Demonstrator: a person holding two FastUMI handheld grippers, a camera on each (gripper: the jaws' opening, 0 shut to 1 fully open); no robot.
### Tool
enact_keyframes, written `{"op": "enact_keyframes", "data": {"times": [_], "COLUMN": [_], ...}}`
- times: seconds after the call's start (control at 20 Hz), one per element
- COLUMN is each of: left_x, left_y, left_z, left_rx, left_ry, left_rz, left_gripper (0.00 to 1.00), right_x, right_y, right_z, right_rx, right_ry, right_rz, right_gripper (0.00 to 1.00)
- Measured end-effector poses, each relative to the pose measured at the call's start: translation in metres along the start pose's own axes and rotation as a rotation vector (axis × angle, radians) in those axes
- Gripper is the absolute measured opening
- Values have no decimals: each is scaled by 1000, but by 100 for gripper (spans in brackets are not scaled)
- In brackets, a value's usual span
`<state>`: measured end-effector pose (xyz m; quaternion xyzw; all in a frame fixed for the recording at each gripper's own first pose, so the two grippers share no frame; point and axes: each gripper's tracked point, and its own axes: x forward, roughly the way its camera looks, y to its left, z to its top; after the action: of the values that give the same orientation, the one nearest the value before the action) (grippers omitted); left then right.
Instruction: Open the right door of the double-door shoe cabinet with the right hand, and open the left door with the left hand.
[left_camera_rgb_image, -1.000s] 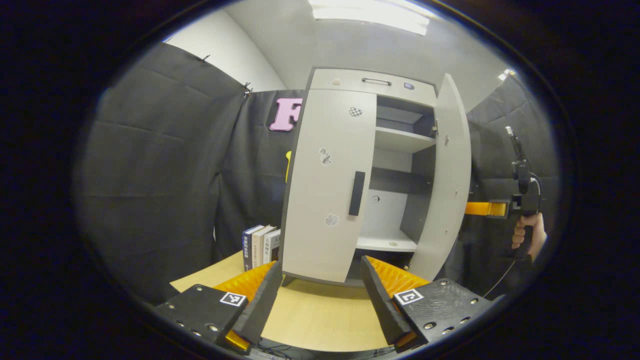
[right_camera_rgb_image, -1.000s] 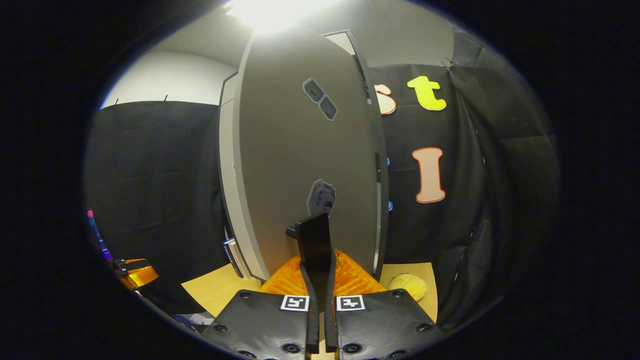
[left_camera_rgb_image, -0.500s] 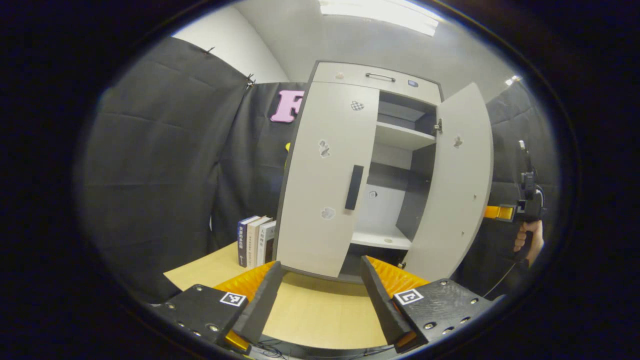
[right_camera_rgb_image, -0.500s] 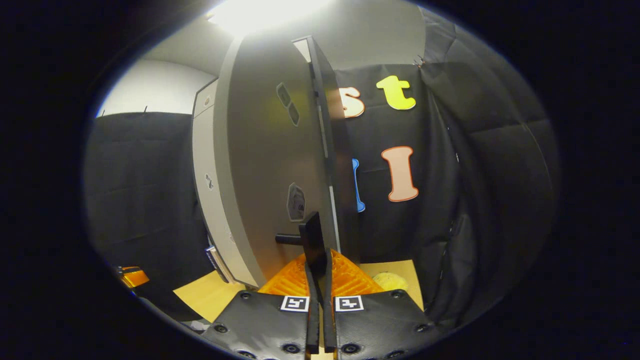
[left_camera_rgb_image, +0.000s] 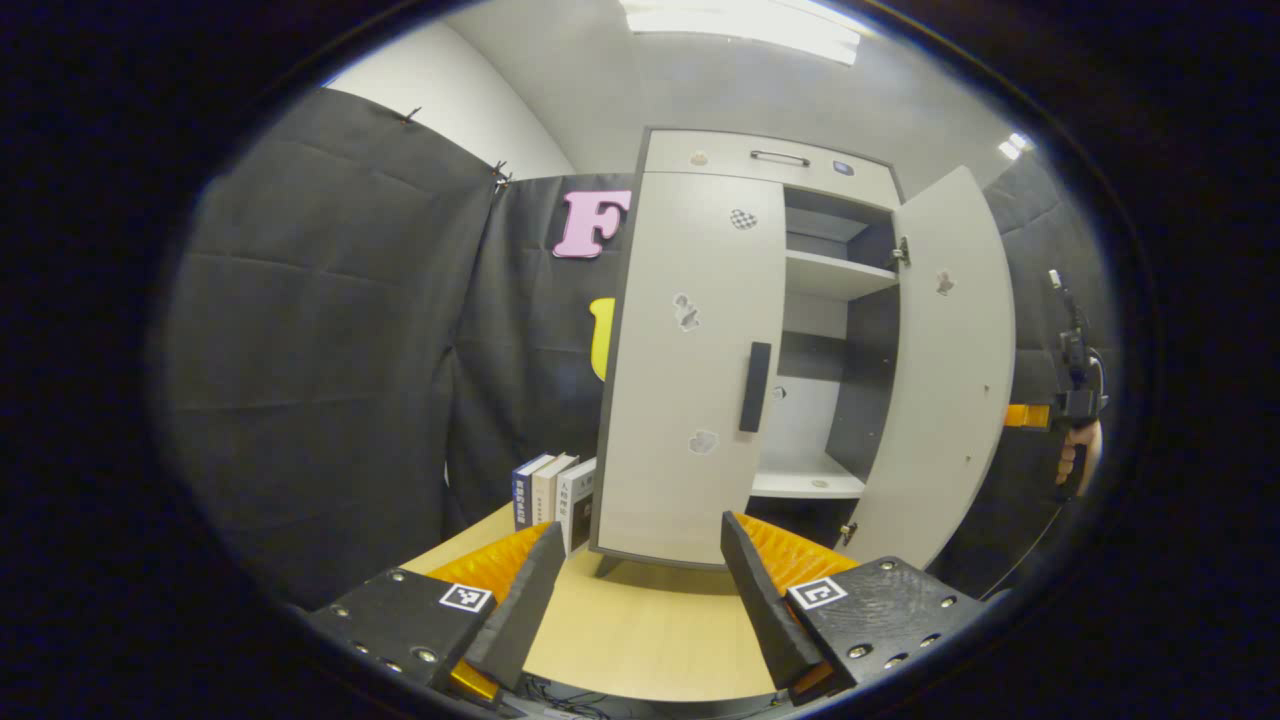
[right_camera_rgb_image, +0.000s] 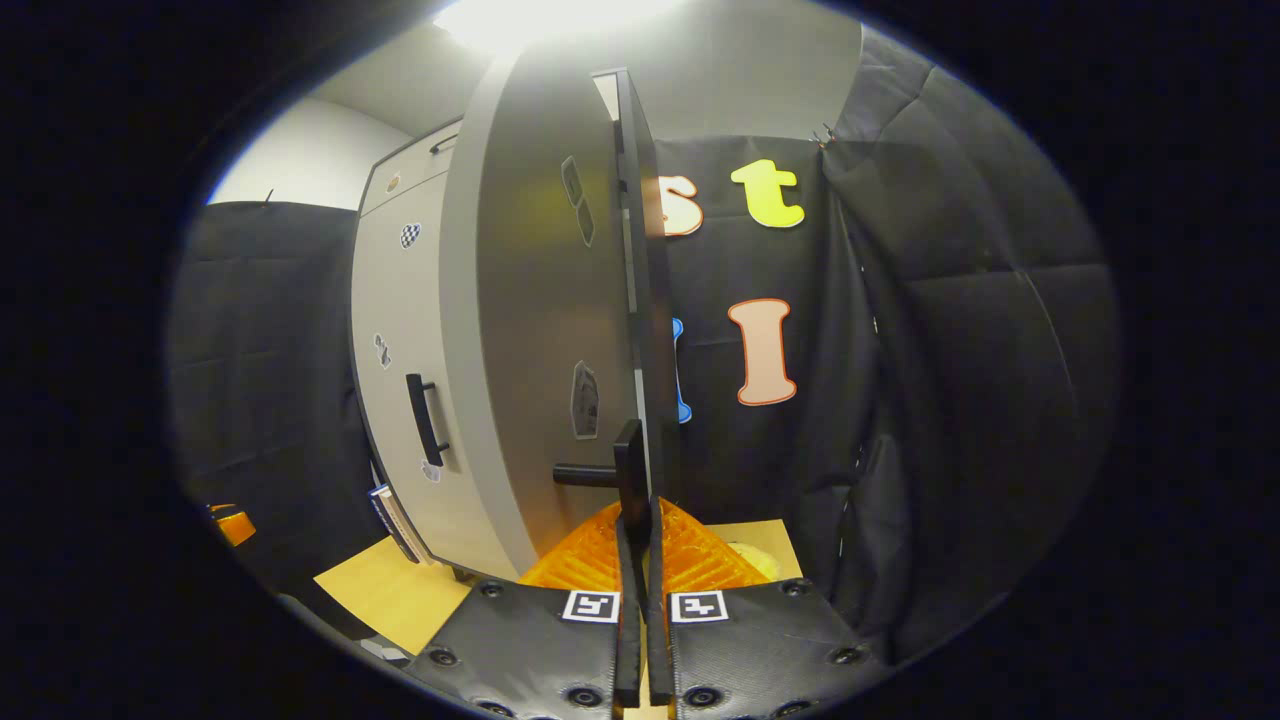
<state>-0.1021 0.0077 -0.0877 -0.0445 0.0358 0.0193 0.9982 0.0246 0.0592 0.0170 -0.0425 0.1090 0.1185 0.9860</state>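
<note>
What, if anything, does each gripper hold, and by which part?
The right gripper grips the right door by its black handle, fingers closed on the bar. The left gripper is open and holds nothing.

black cloth walls (left_camera_rgb_image: 330, 330), ceiling light (left_camera_rgb_image: 740, 18) (bright)

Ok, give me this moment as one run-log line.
right door: swung open | right hand-held gripper: shut on right door handle | left door: closed | left hand-held gripper: open, short of left door
</note>
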Motion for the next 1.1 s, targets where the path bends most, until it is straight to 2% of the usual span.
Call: {"op": "enact_keyframes", "data": {"times": [0.05, 0.2, 0.25, 0.35, 0.5, 0.6, 0.7, 0.75, 0.85, 0.9, 1.0, 1.05, 1.1], "left_x": [5, 23, 31, 53, 88, 113, 136, 146, 162, 172, 190, 198, 205], "left_y": [12, 53, 64, 73, 74, 64, 46, 36, 15, 4, -21, -34, -46], "left_z": [0, 4, 11, 23, 38, 46, 52, 55, 61, 62, 68, 70, 73], "left_rx": [-11, -14, -5, -2, -9, -5, -1, -2, -9, -13, -17, -12, -6], "left_ry": [1, -2, -14, -40, -69, -78, -80, -87, -97, -98, -104, -105, -109], "left_rz": [11, 69, 78, 55, -12, -76, -144, -174, -223, -244, -284, -301, -312], "left_gripper": [91, 92, 92, 92, 92, 92, 92, 92, 92, 92, 92, 91, 92], "right_x": [-3, -20, -24, -32, -48, -62, -76, -83, -94, -97, -97, -95, -92], "right_y": [-1, 0, 0, 1, -14, -19, -28, -35, -51, -57, -70, -78, -85], "right_z": [-2, -23, -27, -29, -29, -29, -30, -28, -25, -23, -17, -14, -11], "right_rx": [-7, -14, 7, 41, 61, 76, 73, 62, 57, 69, 91, 97, 103], "right_ry": [13, 58, 67, 68, 46, 36, 41, 42, 35, 25, -4, -22, -39], "right_rz": [-18, -61, -70, -98, -211, -277, -325, -351, -405, -426, -463, -476, -483], "right_gripper": [5, 4, 1, 5, 4, 0, 2, 0, 0, 4, 0, 7, 7]}}
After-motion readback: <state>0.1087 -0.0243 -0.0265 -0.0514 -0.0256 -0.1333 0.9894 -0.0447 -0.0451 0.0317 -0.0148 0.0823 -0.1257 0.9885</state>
